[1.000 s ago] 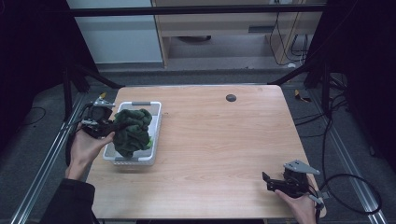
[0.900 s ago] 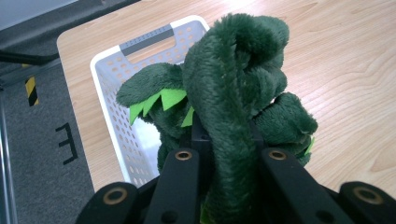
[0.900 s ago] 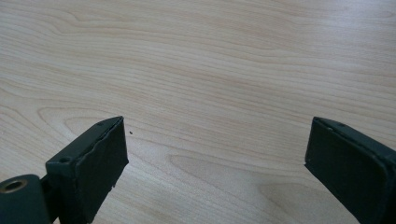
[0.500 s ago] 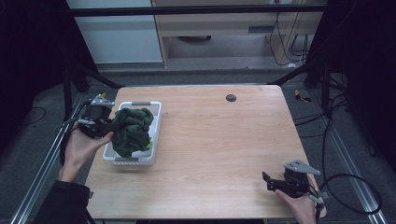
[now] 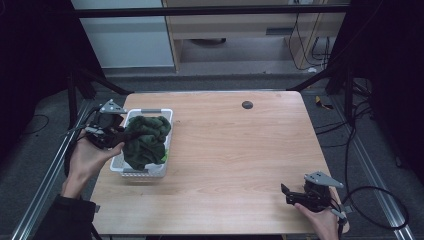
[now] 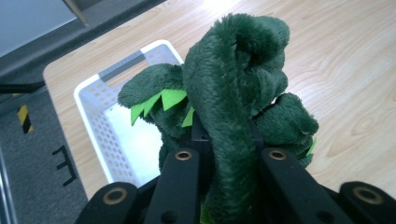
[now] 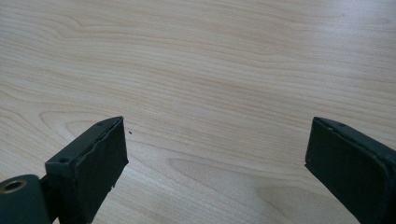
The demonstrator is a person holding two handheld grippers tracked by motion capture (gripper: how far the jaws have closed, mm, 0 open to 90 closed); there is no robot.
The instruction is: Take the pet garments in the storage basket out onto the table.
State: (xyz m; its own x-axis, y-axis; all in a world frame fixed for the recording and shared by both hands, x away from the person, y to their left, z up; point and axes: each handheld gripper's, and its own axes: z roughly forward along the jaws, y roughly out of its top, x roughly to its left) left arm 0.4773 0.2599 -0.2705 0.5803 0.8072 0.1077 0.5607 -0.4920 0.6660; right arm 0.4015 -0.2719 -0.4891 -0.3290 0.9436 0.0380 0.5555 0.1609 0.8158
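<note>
- Tongs in my left hand (image 5: 121, 136) are clamped on the green plush toy (image 5: 146, 141), which hangs over the white basket (image 5: 145, 172) at the counter's (image 5: 235, 150) left edge.
- Against a second ago, my left hand has lifted slightly and the toy sits higher out of the basket.
- My right tongs (image 5: 286, 195) rest wide open and empty near the counter's front right corner, unmoved.
</note>
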